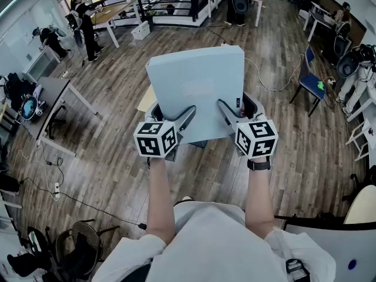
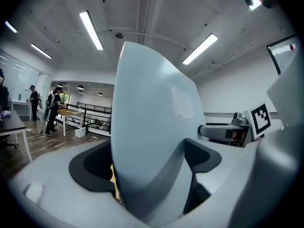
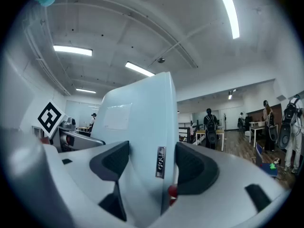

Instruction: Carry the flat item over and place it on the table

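I hold a flat pale blue-grey slab [image 1: 197,90] in the air over the wood floor, gripped at its near edge by both grippers. My left gripper [image 1: 173,111] is shut on its near left corner, one finger on top and one beneath. My right gripper [image 1: 239,106] is shut on the near right corner the same way. In the left gripper view the slab [image 2: 147,127] stands on edge between the dark pads [image 2: 202,158], with the left gripper [image 2: 147,165] closed round it. In the right gripper view the slab [image 3: 137,127] shows a small port strip on its edge, clamped by the right gripper [image 3: 152,167].
A tan tabletop [image 1: 147,98] shows just beyond and under the slab. A grey desk [image 1: 56,93] stands at the left and a blue chair [image 1: 311,81] at the right. A white table [image 1: 329,245] is at the near right. People stand at the far left near a wooden table [image 1: 111,16]. Cables lie on the floor.
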### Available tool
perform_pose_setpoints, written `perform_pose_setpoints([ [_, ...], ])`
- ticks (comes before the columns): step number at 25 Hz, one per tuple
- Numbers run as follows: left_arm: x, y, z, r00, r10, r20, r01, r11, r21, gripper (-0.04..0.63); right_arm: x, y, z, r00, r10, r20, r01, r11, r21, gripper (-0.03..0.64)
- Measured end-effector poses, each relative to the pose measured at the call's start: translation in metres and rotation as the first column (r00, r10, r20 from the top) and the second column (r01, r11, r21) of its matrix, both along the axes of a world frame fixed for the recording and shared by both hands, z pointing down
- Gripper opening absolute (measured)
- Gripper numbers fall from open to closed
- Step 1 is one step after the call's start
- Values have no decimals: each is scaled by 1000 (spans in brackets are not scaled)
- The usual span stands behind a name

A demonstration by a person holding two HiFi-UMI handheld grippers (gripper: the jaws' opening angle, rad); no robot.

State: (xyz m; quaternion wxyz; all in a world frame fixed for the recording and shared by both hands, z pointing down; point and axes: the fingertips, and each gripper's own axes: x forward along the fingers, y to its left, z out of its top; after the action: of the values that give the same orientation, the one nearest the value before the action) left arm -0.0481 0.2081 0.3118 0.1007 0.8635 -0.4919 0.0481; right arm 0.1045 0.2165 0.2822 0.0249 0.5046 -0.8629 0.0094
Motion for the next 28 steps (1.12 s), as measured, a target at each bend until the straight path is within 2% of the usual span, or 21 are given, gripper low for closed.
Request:
perform_pose_setpoints([
  [7, 4, 5, 17, 1000, -23, -5, 23, 1000, -11, 474, 4, 2, 16, 1000, -15, 0, 15, 1000, 1, 324],
  [13, 9, -25, 32, 1000, -14, -2, 14, 999, -32, 476, 9, -28, 33, 1000, -3, 21, 4, 999, -39, 324],
  [18, 4, -95, 36, 1000, 18, -14, -18, 1000, -23, 477, 3, -92, 36, 999, 31, 16, -31, 999, -28, 324],
  [28, -23, -275, 9, 996, 56, -65, -56, 998, 1, 480, -25, -264, 3, 997, 78, -18, -78, 997, 3, 324],
])
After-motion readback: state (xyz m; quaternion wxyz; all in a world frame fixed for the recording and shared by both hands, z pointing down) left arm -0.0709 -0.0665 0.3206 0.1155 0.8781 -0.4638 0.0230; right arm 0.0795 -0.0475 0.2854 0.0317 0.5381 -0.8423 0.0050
